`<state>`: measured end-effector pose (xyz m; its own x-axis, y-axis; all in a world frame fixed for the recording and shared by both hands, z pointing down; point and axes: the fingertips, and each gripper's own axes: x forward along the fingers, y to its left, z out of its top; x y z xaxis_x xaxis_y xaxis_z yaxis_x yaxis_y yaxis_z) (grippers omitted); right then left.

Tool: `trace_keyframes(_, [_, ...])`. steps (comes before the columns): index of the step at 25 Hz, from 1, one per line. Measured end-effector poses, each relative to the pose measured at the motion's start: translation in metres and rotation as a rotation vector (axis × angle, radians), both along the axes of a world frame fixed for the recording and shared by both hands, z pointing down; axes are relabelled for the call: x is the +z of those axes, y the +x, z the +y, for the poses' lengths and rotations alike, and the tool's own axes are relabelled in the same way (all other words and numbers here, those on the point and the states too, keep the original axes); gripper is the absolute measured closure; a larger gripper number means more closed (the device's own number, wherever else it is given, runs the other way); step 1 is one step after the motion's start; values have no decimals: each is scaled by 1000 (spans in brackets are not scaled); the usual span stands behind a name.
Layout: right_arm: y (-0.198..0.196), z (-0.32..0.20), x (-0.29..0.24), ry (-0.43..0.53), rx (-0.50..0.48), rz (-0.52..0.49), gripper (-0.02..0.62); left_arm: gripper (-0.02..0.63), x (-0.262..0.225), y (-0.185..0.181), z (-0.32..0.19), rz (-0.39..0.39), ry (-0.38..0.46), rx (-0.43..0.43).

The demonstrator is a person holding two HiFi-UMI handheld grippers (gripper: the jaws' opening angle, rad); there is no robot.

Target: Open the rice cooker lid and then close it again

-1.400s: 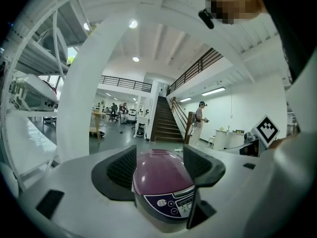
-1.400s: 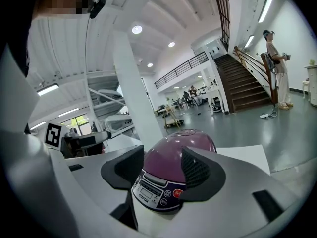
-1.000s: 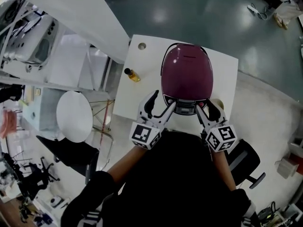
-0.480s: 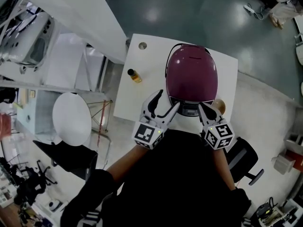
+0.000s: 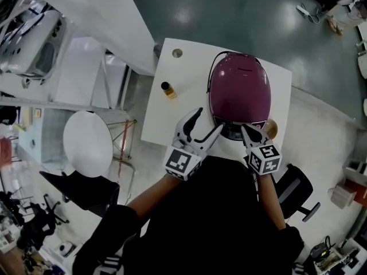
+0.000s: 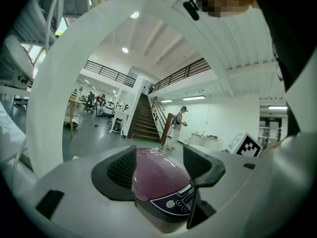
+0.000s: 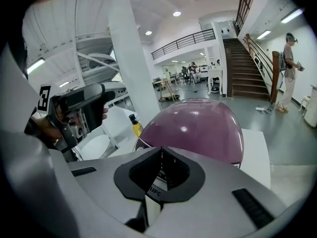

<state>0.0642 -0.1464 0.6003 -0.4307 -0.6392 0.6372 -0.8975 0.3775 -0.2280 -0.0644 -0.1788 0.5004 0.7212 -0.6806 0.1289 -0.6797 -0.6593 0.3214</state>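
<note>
**A:** What takes up the most room?

**B:** A white table (image 5: 163, 119). The rice cooker (image 5: 239, 93) sits on its right half, close to the near edge, with its maroon lid (image 7: 198, 128) down on the body.

**A:** And the grippers?

**B:** Both are at the cooker's front. The left gripper (image 5: 209, 119) is at the front left corner with its jaws spread wide. Its own view shows the cooker's dome and control panel in the gap between them, and the pads are not pressing on it. The right gripper (image 5: 245, 129) points down at the front panel. Its jaws are clenched tip to tip with nothing between them.

**A:** Anything smaller?

**B:** A small bottle (image 5: 168, 90) of yellow liquid with a dark cap stands to the left of the cooker, apart from it. A tan round object (image 5: 271, 128) shows just beside the cooker's front right, partly hidden.
</note>
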Motion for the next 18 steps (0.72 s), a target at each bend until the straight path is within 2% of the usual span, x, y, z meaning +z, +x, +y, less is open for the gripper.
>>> trace_keyframes(18, [-1,-8,16,-43,58,98,594,333,3,-22,-2,14,5,30])
